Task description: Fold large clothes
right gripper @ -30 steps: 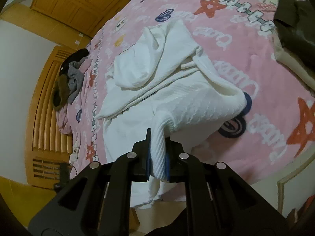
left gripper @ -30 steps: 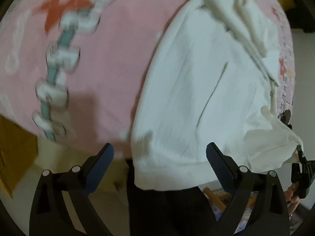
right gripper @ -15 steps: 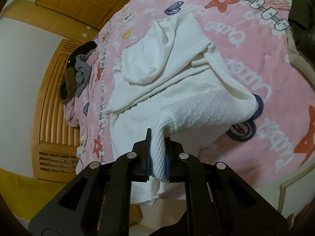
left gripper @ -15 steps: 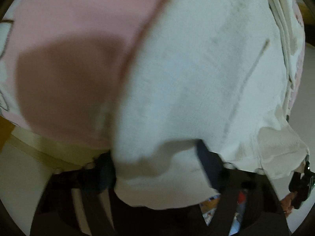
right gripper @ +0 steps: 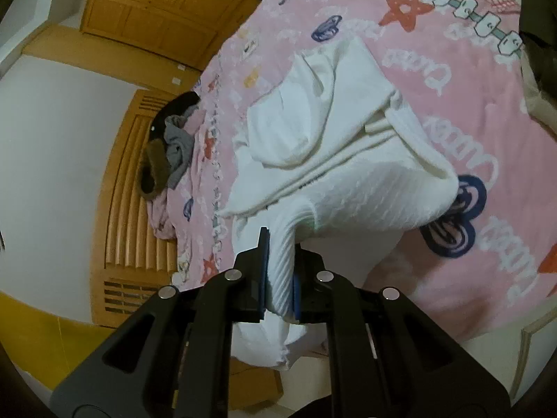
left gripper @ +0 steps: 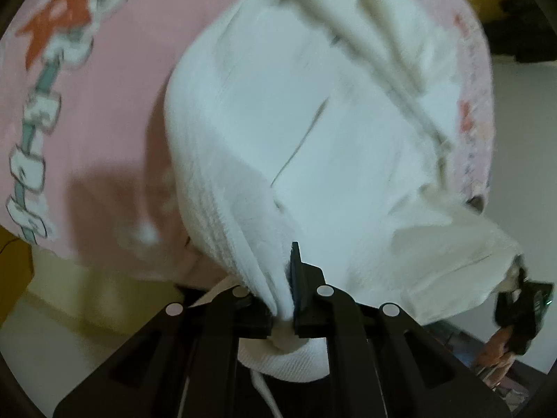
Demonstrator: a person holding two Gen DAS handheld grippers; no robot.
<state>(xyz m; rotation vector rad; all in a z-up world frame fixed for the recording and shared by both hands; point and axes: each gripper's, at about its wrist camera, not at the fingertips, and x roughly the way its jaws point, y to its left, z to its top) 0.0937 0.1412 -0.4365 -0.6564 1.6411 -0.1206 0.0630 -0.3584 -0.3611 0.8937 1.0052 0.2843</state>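
A white knit sweater (left gripper: 313, 122) lies bunched on the pink bedspread (left gripper: 115, 111), at the bed's near edge. My left gripper (left gripper: 287, 278) has its jaws closing on a gathered fold of the sweater's lower edge, and the pads press the cloth. A ribbed edge of the same sweater (right gripper: 330, 139) is pinched in my right gripper (right gripper: 280, 271), lifted off the bed. In the left wrist view the right gripper (left gripper: 518, 299) shows at the far right, holding the sweater's other corner.
The pink bedspread (right gripper: 452, 87) with stars and lettering covers the bed. A pile of dark and grey clothes (right gripper: 167, 153) lies by the wooden headboard (right gripper: 122, 209). More dark clothing (right gripper: 536, 17) sits at the far right. A wooden wardrobe (right gripper: 156, 17) stands behind.
The left gripper, open above the sweater's edge a second ago, came down over it, closed on a fold and pulled it up. The right gripper kept its grip and rose a little.
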